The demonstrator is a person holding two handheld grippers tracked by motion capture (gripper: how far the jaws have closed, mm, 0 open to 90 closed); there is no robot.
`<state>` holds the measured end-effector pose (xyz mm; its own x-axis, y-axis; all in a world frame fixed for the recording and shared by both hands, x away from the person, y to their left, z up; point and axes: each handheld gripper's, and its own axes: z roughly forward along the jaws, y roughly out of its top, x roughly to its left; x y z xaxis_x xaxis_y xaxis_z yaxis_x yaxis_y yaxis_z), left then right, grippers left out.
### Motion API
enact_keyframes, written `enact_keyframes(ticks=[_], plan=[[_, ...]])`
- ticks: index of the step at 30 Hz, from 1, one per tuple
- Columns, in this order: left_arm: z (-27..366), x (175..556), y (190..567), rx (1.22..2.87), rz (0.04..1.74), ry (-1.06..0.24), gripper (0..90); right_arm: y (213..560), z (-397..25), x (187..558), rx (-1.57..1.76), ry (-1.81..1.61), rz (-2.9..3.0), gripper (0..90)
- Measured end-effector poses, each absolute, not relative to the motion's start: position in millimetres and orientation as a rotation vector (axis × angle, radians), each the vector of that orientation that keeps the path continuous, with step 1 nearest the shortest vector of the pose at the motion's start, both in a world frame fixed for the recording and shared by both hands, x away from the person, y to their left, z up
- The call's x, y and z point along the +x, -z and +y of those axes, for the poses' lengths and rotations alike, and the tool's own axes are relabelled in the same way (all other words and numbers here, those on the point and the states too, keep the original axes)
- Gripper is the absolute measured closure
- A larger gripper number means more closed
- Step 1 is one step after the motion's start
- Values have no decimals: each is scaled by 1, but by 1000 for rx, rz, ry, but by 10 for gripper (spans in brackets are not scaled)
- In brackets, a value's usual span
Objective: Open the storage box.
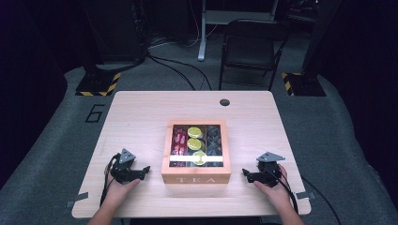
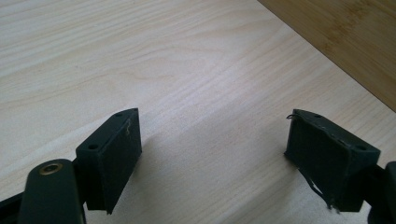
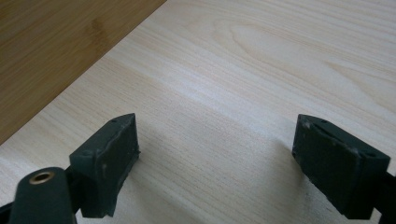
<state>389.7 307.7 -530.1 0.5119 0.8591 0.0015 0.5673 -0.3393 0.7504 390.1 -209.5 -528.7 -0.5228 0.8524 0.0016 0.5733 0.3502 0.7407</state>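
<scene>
Light wooden table (image 1: 141, 117) in dark room | wooden tea box (image 1: 196, 151) at frame centre, closed | left gripper (image 1: 144, 170) lower left of box, jaws wide, empty | right gripper (image 1: 246, 174) lower right, jaws wide, empty

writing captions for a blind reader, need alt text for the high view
A wooden tea box with a clear lid sits at the middle of a pale wooden table, showing red, yellow and dark packets inside. A person's hands rest on either side of it, the left claw and right claw both open and pointing toward the box. A dark chair stands beyond the table.
</scene>
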Motion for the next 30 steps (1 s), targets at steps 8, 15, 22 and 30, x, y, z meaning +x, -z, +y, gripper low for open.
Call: enact_keyframes(ticks=[8,15,22,30], plan=[[307,390,530,2061,1156,-517,152,528,-209,389,1261,-978,2230,132],[305,392,530,2065,1162,-517,137,529,-209,389,1261,-978,2230,131],[304,392,530,2065,1162,-516,132,529,-209,389,1262,-978,2230,131],[303,392,531,2049,1172,-528,133,529,-209,389,1262,-978,2229,131]])
